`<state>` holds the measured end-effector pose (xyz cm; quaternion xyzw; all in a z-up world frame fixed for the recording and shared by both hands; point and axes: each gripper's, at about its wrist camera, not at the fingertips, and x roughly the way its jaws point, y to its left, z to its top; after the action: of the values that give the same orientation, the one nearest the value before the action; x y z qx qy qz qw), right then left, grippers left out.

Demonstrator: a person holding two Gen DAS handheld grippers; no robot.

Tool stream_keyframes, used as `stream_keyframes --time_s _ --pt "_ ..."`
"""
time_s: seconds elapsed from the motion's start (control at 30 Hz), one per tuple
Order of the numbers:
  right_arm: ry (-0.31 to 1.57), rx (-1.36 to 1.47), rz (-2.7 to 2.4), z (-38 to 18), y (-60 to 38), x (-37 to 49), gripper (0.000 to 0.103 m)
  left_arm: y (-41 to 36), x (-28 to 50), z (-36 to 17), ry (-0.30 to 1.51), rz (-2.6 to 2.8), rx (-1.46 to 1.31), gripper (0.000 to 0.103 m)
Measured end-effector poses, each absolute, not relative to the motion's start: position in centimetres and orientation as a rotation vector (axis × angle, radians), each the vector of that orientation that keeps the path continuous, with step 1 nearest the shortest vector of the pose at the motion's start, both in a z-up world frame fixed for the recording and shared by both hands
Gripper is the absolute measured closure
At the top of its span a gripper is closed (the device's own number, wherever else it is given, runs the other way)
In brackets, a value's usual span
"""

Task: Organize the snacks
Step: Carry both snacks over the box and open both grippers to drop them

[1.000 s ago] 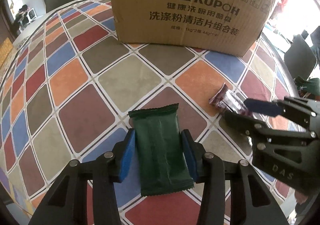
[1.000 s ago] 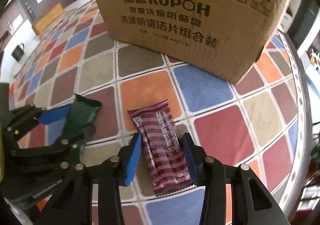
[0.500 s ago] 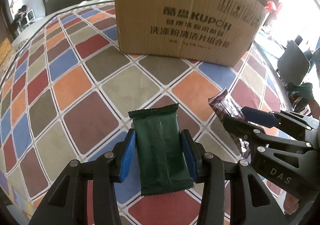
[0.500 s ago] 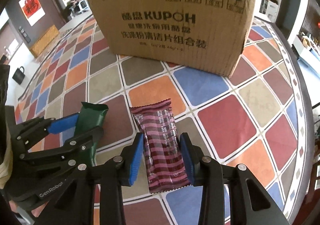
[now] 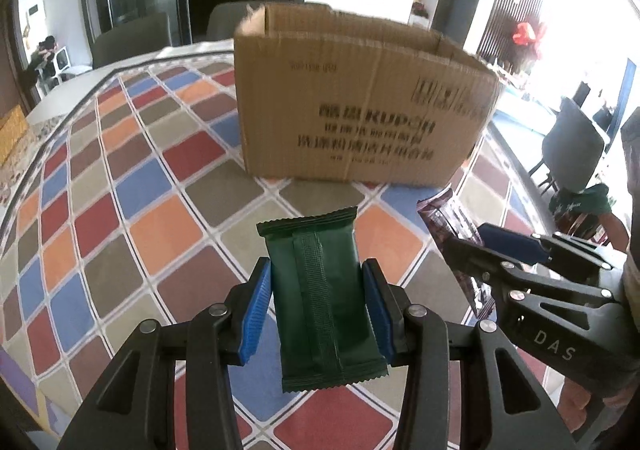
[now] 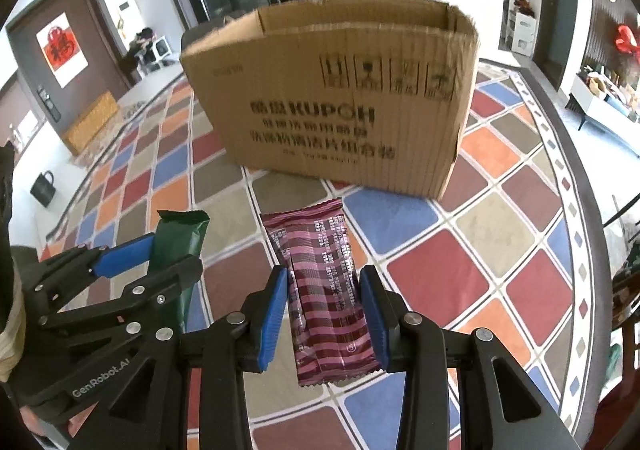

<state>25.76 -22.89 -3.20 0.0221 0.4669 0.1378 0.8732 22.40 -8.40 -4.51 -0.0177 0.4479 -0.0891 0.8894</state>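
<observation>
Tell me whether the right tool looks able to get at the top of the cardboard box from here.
Probably yes: the box stands open-topped straight ahead, with only bare tablecloth between, and the right tool already holds its striped snack aloft.

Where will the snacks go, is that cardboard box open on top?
Open. The cardboard box has no flaps over its top: both views show its far inner wall past the front rim. Its contents cannot be seen.

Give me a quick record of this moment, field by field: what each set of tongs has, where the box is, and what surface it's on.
left tongs: shut on dark green foil snack packet, held above the table
right tongs: shut on maroon striped snack packet
brown cardboard box: ahead of both, top open, contents hidden
surface: table with multicoloured tile pattern
</observation>
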Motion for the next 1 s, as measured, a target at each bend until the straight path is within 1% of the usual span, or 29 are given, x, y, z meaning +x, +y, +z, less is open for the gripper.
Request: stream_keyframes --time_s 0.37,0.67,1.0 --pt "0.864 0.078 0.278 0.8 -22.5 26.1 0.065 -7.9 23.8 -0.4 0.818 -0.202 -0.039 0.058" --pt "0.756 0.093 0.260 5.2 -22.6 27.9 0.065 -7.9 26.1 3.8 0.708 -0.214 -0.013 0.058" --pt "0.711 0.080 0.246 8.3 -22.5 31.0 0.065 -8.1 29.4 7.3 0.642 -0.233 0.029 0.058"
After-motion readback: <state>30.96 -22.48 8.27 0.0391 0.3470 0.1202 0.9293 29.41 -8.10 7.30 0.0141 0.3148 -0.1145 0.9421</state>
